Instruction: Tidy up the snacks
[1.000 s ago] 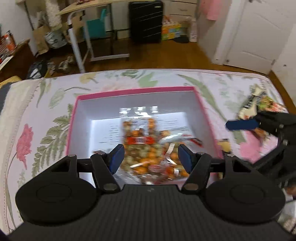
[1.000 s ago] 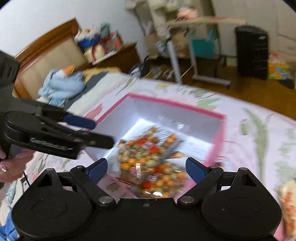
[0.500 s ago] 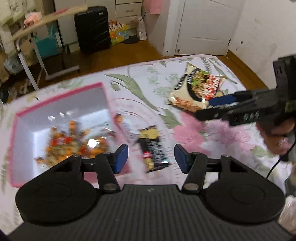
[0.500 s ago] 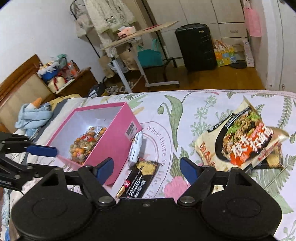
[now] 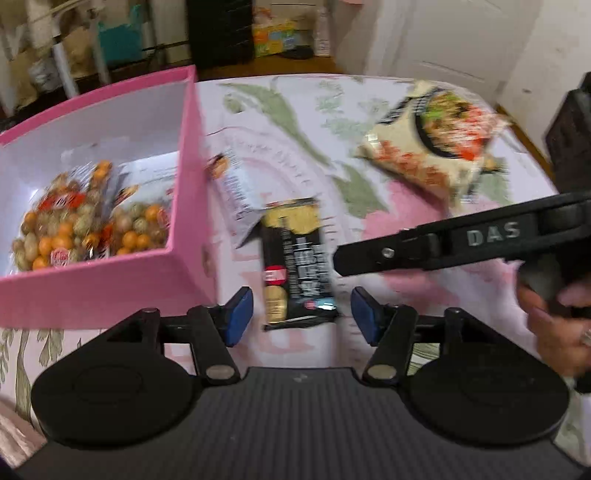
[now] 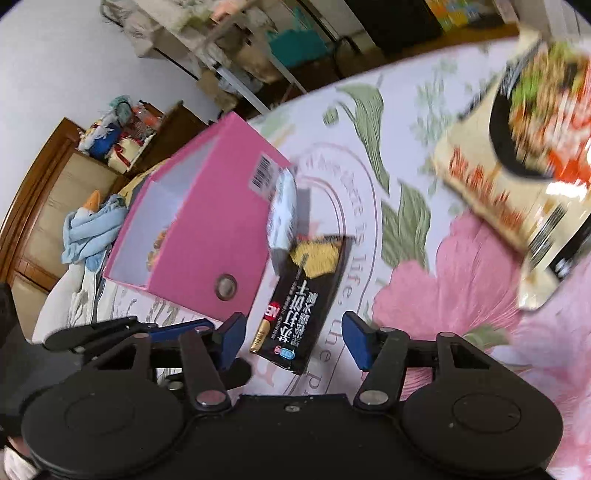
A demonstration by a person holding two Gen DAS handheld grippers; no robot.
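A pink box [image 5: 184, 155] [image 6: 221, 221] stands on the flowered bedspread and holds a clear bag of orange and green snacks [image 5: 85, 218]. A black snack packet [image 5: 295, 258] [image 6: 303, 295] lies flat just right of the box. A white packet [image 5: 236, 184] [image 6: 282, 206] leans against the box wall behind it. A large noodle bag [image 5: 436, 136] [image 6: 524, 133] lies farther right. My left gripper [image 5: 301, 317] is open and empty, straddling the black packet's near end. My right gripper [image 6: 291, 341] is open and empty, just short of the same packet; it also shows in the left wrist view [image 5: 461, 240].
The flowered bedspread [image 6: 443, 288] covers the bed. A blue cloth [image 6: 92, 229] lies beyond the box by a wooden headboard [image 6: 44, 177]. A folding table [image 5: 74, 44], a black suitcase [image 5: 221, 29] and a white door [image 5: 443, 44] stand on the floor beyond the bed.
Both grippers have swung from over the pink box to the right and lowered toward the black packet. The snack bag stays in the box. Both remain open.
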